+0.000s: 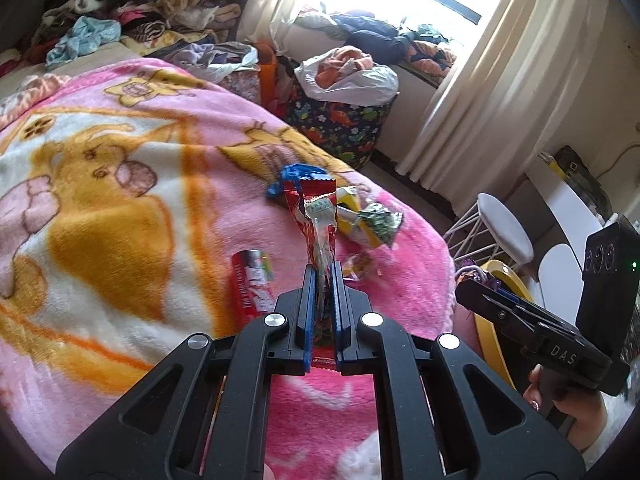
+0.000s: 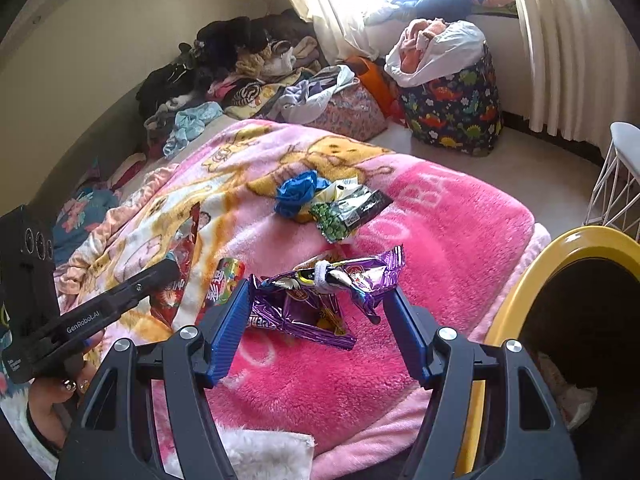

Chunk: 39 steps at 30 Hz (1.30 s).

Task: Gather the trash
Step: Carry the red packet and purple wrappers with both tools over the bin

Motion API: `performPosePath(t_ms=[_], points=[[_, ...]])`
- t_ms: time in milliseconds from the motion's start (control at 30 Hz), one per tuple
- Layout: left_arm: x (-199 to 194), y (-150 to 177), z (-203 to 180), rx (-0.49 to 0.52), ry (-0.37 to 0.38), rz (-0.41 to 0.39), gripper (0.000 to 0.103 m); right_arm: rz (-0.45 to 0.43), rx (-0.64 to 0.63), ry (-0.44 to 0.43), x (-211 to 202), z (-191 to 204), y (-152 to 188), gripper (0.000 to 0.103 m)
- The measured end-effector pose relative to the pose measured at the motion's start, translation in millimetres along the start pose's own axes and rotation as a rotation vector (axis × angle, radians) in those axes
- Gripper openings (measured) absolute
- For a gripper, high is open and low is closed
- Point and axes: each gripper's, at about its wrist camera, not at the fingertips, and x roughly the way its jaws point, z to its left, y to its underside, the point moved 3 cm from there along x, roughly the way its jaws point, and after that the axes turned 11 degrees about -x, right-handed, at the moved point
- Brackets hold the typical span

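Left tool (image 1: 324, 276) clamped on a red wrapper (image 1: 316, 216); right tool (image 2: 320, 304) grips a purple wrapper (image 2: 320, 300) — both above the blanket (image 1: 120, 200). Wrappers light, crinkly, slippery — best pinched at crimped ends.

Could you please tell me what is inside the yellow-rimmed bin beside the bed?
The yellow-rimmed bin opens onto a mostly dark interior. Only something pale shows low at its near edge; I cannot tell what it is. The rest lies in shadow.
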Motion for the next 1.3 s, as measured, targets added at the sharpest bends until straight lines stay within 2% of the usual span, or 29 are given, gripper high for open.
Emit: performPosePath(t_ms=[767,1300], points=[[1.4,7.0,-56.1,0.098,0.074,0.005,0.004,-0.077,0.023,0.052,-42.8,-20.3,-2.9,0.065],[2.5,20.6,-94.9,0.179,0.122,0.014,0.004,-0.142,0.049,0.147,-78.4,-47.1,5.5,0.065]])
